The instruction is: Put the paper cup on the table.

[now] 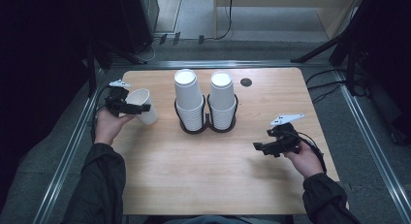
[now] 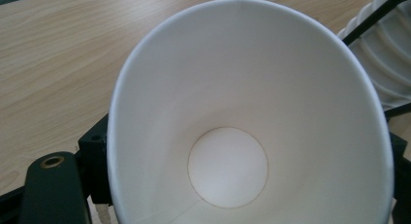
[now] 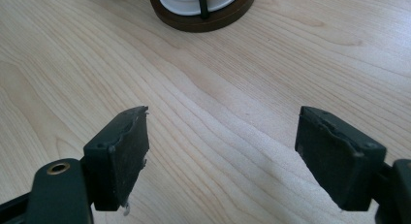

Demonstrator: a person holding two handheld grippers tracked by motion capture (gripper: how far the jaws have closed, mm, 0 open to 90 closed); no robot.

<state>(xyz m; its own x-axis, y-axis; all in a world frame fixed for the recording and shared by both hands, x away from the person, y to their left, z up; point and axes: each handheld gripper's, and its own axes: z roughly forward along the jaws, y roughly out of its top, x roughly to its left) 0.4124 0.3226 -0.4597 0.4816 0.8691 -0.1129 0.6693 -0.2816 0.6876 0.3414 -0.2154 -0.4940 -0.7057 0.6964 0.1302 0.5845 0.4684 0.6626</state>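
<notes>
jaws of the left gripper (image 1: 138, 108) are clamped on a single white paper cup (image 1: 144, 105) at the left of the high view, its open mouth tipped toward that gripper's camera. just right of it, at upper centre, two tall stacks of white paper cups (image 1: 189, 100) stand in a black wire holder (image 1: 208, 121) – nothing lies between. right gripper (image 1: 260, 147), lower right, hovers with jaws apart and empty above the pale wooden table (image 1: 208, 170); a small dark round spot (image 1: 246, 82) sits near the far edge.

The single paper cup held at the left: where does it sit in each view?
High view: single paper cup, left side, between the left gripper fingers.
Left gripper view: cup, mouth toward the camera.
Right gripper view: not in it.
Shared landmark: black cup holder.
</notes>
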